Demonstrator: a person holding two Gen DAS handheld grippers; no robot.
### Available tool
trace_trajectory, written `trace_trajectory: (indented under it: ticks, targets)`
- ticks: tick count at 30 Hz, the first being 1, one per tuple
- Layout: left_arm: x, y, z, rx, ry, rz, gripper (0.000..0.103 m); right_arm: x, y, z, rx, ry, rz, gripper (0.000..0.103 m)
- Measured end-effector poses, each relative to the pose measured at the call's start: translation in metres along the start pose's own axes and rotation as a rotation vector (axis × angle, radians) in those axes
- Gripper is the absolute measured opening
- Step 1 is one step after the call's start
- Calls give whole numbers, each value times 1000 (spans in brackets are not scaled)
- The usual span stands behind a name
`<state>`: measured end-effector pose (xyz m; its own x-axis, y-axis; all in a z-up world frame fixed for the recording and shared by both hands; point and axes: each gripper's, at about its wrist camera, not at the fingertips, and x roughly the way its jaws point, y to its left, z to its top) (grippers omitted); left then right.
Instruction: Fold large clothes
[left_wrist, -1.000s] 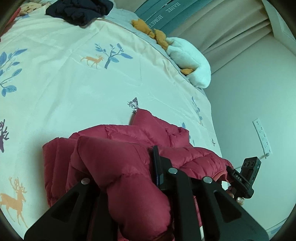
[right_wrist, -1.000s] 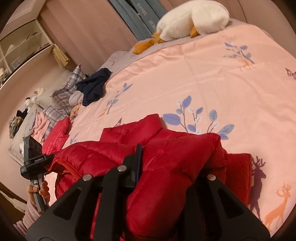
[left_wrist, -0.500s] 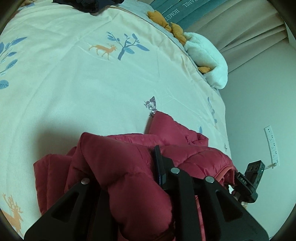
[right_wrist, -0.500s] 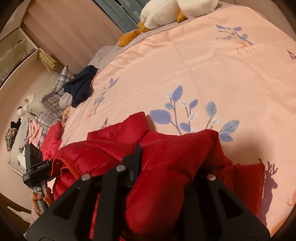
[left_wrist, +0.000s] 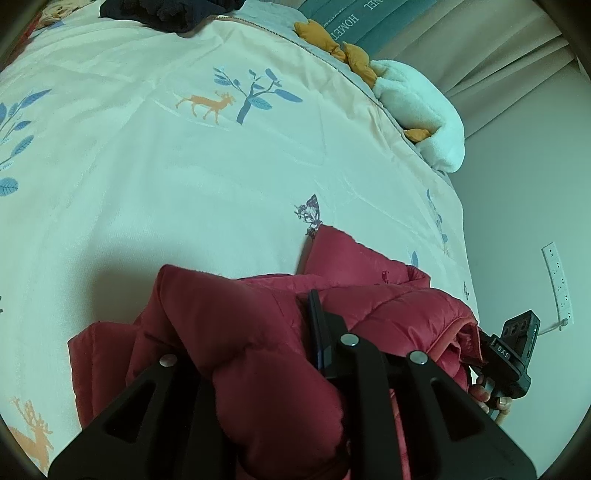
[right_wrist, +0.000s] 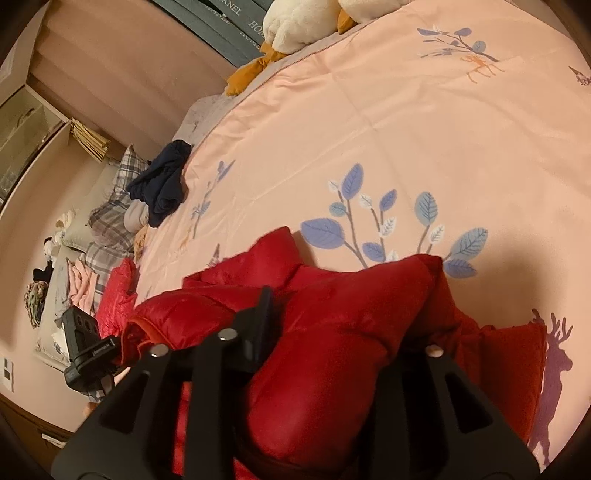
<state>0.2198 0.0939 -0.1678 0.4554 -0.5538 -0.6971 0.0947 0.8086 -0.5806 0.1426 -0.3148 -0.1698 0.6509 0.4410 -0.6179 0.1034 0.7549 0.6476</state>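
Note:
A red puffer jacket (left_wrist: 388, 306) (right_wrist: 351, 295) lies bunched on the printed bed cover (left_wrist: 147, 166) near its front edge. My left gripper (left_wrist: 280, 314) is shut on a thick fold of it; one blue-padded finger (left_wrist: 317, 332) shows and the other is buried under the fabric. My right gripper (right_wrist: 314, 314) holds another fold. Its jaws are opening, while the puffy fold still fills the gap and presses against the visible finger (right_wrist: 264, 317). Each view shows the other gripper's black body at the jacket's far end, with a person's hand (left_wrist: 491, 398) on it.
A dark navy garment (left_wrist: 173, 9) (right_wrist: 162, 184) lies at the far side of the bed. A white plush toy with orange feet (left_wrist: 417, 107) (right_wrist: 303, 18) rests by the headboard. Plaid and pink clothes (right_wrist: 99, 229) are piled beside the bed. A socket strip (left_wrist: 557, 284) hangs on the wall.
Both grippers have sunk toward the bed with the jacket, which now rests lower on the cover. The right gripper's fingers stand slightly wider apart than before.

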Motion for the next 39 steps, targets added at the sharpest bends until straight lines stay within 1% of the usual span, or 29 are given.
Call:
trace_trajectory:
  ticks: [1, 3, 5, 7, 8, 9, 11, 12, 16, 18, 20, 22, 24, 26, 27, 28, 29, 30, 32, 33, 36, 38, 39]
  targets:
    - [-2, -1, 1, -3, -6, -3, 18, -2, 0, 2, 17, -3, 13, 42]
    - [-7, -4, 3, -6, -18, -13, 20, -4, 0, 5, 38, -9, 24, 45]
    - [-10, -6, 6, -7, -24, -21, 22, -5, 1, 7, 53, -12, 36, 52]
    - [-11, -4, 8, -39, -20, -46, 25, -7, 2, 8, 67, -17, 50, 58]
    - [-12, -2, 8, -62, -19, -68, 30, -8, 3, 9, 78, -20, 60, 62]
    - [-14, 2, 10, -91, -19, -100, 35, -10, 4, 10, 85, -25, 70, 64]
    - [-17, 5, 10, -128, -27, -132, 50, -12, 7, 11, 80, -33, 73, 70]
    - [-19, 7, 10, -146, -33, -152, 51, -14, 9, 12, 76, -37, 71, 71]
    - [-24, 5, 12, -164, -43, -156, 52, -22, 12, 16, 86, -69, 89, 78]
    - [-29, 5, 14, -178, -57, -178, 54, -26, 11, 20, 96, -92, 85, 79]
    - [-34, 5, 16, -193, -70, -197, 60, -30, 9, 22, 98, -112, 68, 82]
    - [-40, 4, 18, -206, -83, -209, 62, -34, 7, 23, 100, -124, 54, 83]
    - [-46, 4, 22, -213, -99, -220, 67, -36, 5, 24, 96, -133, 30, 83]
    - [-55, 7, 25, -231, -136, -210, 84, -38, 4, 25, 86, -144, 1, 83]
    - [-62, 10, 27, -242, -169, -209, 86, -40, 3, 24, 79, -151, -15, 83]
    - [-69, 12, 29, -241, -197, -204, 88, -41, 3, 24, 74, -155, -29, 83]
    - [-77, 12, 30, -230, -222, -186, 88, -43, 5, 22, 56, -162, -58, 83]
    - [-81, 12, 32, -216, -228, -168, 88, -45, 10, 20, 18, -165, -90, 83]
    - [-88, 4, 30, -147, -217, -115, 88, -47, 22, 16, -58, -159, -140, 83]
    - [-88, -1, 28, -102, -205, -76, 88, -47, 29, 12, -109, -152, -164, 83]
    - [-82, -26, 5, 102, -158, 84, 88, -46, 57, -10, -290, -139, -250, 83]
    - [-77, -38, -13, 199, -141, 134, 88, -43, 70, -28, -387, -138, -304, 83]
    - [-75, -40, -20, 230, -134, 150, 88, -41, 76, -37, -434, -136, -329, 83]
